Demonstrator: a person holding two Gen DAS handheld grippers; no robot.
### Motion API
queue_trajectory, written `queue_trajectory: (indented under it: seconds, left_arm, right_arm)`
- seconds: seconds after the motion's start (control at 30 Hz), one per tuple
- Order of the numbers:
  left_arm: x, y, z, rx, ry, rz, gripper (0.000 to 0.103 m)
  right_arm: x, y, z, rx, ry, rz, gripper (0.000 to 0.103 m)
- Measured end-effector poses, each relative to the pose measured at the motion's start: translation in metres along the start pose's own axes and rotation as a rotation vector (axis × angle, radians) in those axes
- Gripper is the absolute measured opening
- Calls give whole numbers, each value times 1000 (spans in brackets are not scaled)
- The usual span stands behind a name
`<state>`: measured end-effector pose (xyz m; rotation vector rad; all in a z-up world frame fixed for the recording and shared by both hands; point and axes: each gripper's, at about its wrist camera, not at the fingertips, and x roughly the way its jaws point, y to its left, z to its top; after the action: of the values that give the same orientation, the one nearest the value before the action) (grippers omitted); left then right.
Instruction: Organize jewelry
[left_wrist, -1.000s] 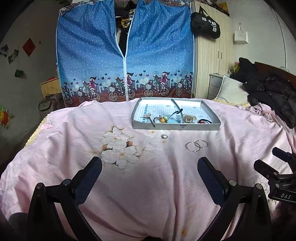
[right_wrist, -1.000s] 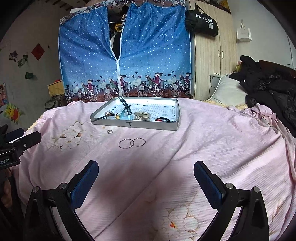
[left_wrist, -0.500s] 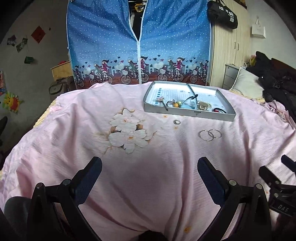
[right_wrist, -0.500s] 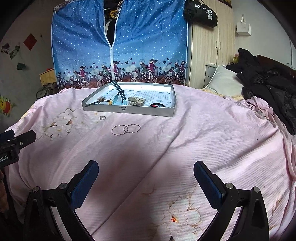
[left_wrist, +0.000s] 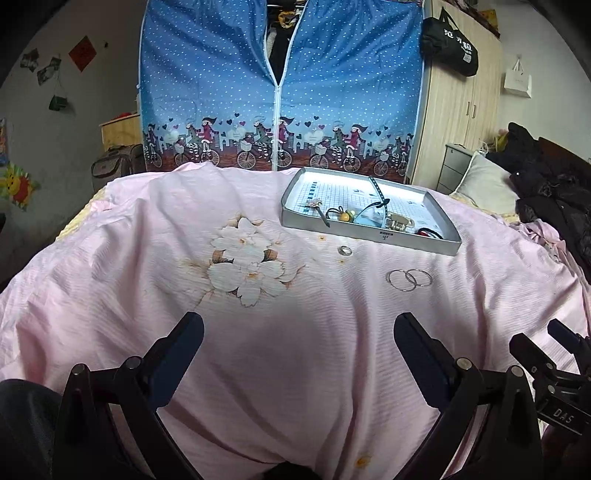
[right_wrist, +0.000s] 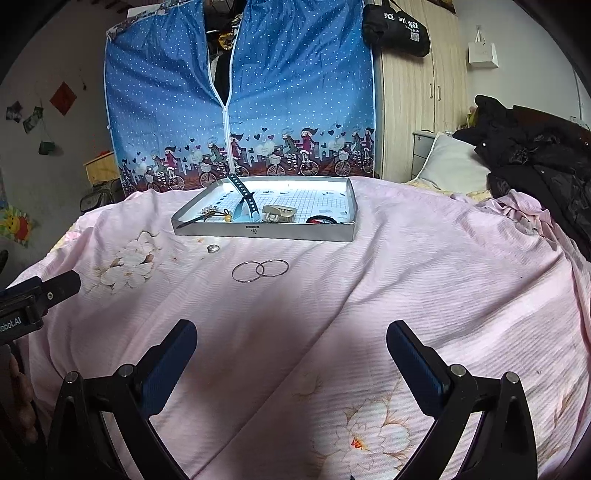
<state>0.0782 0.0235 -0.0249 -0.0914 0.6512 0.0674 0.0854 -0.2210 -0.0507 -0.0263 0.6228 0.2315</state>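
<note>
Both the left gripper (left_wrist: 298, 345) and right gripper (right_wrist: 291, 352) gape empty; hoops (right_wrist: 260, 270) (overlapping) lie mid-frame before the tray (right_wrist: 266, 232).

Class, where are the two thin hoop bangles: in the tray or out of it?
Out. The two hoop bangles lie overlapping on the pink bedspread, in front of the grey tray, beside a small ring.
</note>
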Motion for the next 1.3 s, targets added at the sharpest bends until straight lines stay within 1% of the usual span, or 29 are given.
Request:
queue_trajectory:
  seconds: [0.07,0.13,0.23,0.3,0.33,0.43,0.5,0.6,0.7,0.73,0.77,0.87,0.9,1.0,1.03,1.07,1.1,1.2,1.27,1.3]
  left_arm:
    - [3,-3,1,16,13,18,101]
    - [10,-5,6,36,40,17,101]
    - [22,-6,19,98,70,20,101]
    - [32,-4,27,125,95,6,101]
    - [39,-2,33,124,104,1,101]
    - [60,6,45,87,106,-23,101]
    - [74,9,52,77,103,-35,101]
    - [102,3,58,118,128,-77,101]
    - [134,-4,58,152,187,-119,101]
    - [143,-5,57,160,205,-122,101]
    - [152,-7,56,171,224,-126,101]
    - [171,-9,57,187,248,-131,100]
    - [177,-8,58,186,257,-138,100]
    - [190,-6,61,173,266,-166,96]
    - [195,-5,62,170,270,-178,91]
    - [198,-6,63,170,276,-184,89]
    - [203,-6,64,173,288,-192,87]
    - [216,-9,66,180,307,-206,85]
    - [224,-11,67,185,319,-219,79]
    - [228,-12,67,186,325,-226,71]
  right_arm:
    - [3,0,0,6,9,49,103]
    - [8,-3,1,20,35,81,103]
    - [16,-7,6,16,81,117,103]
    - [18,-8,11,-16,80,98,103]
    - [21,-11,16,-30,88,109,103]
    - [34,-17,25,-23,118,122,103]
    - [51,-18,30,-39,156,127,103]
    - [79,-15,36,-98,196,128,103]
    - [104,-14,39,-131,217,159,103]
    - [113,-12,41,-138,224,176,102]
    - [119,-12,42,-141,227,191,96]
    - [140,-8,46,-148,239,218,84]
    - [147,-7,48,-143,243,223,83]
    - [165,-10,49,-107,260,235,82]
    - [170,-12,50,-92,266,246,79]
    - [176,-14,51,-77,273,252,75]
    - [181,-15,53,-68,278,257,73]
    - [191,-14,55,-60,284,260,72]
    - [198,-14,54,-58,297,265,70]
    - [201,-14,54,-58,304,266,69]
